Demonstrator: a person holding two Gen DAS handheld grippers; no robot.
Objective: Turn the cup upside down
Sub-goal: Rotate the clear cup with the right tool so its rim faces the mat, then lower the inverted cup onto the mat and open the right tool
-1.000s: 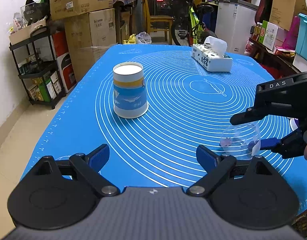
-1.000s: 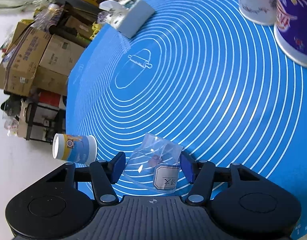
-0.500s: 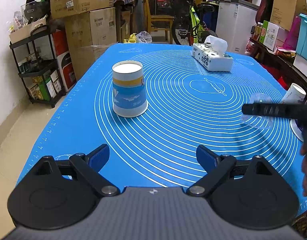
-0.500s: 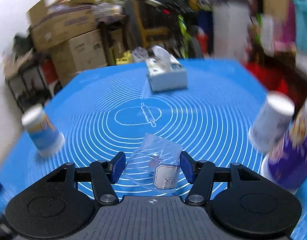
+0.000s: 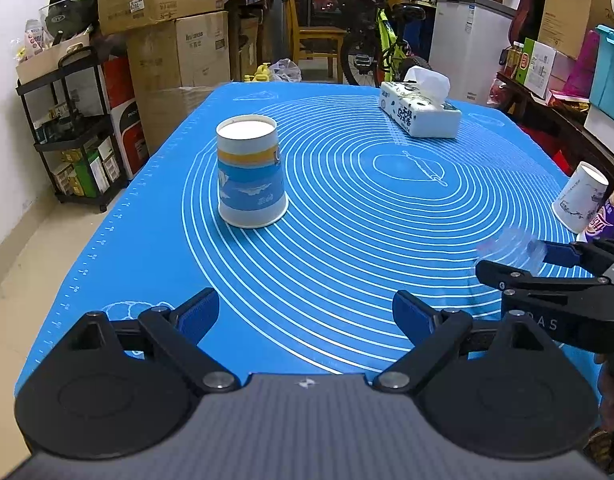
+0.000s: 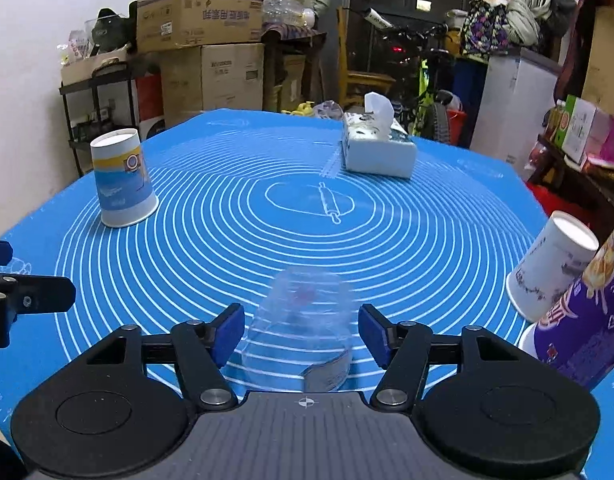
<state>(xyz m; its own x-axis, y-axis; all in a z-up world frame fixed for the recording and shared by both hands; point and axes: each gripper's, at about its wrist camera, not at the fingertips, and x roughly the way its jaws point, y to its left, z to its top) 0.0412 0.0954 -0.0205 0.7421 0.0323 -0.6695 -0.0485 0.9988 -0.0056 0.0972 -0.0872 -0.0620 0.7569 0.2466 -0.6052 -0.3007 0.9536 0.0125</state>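
A clear plastic cup (image 6: 303, 320) stands upside down on the blue mat (image 6: 267, 256), between the fingers of my right gripper (image 6: 301, 330). The jaws are open and a gap shows on each side of the cup. In the left wrist view the cup (image 5: 511, 246) is a faint blur by the right gripper (image 5: 547, 264) at the right edge. My left gripper (image 5: 305, 316) is open and empty, low over the mat's near edge. A blue and white paper cup (image 5: 250, 172) stands upside down ahead of it, also in the right wrist view (image 6: 121, 178).
A tissue box (image 5: 419, 110) lies at the far side of the mat. A white paper cup (image 6: 551, 268) and a purple cup (image 6: 583, 312) stand at the right edge. Cardboard boxes (image 5: 175, 36), a black shelf (image 5: 75, 132) and a bicycle (image 5: 383, 48) surround the table.
My right gripper turned the clear cup from lying sideways to upside down, lowered it to the mat and opened its jaws off it. The left gripper has not moved.
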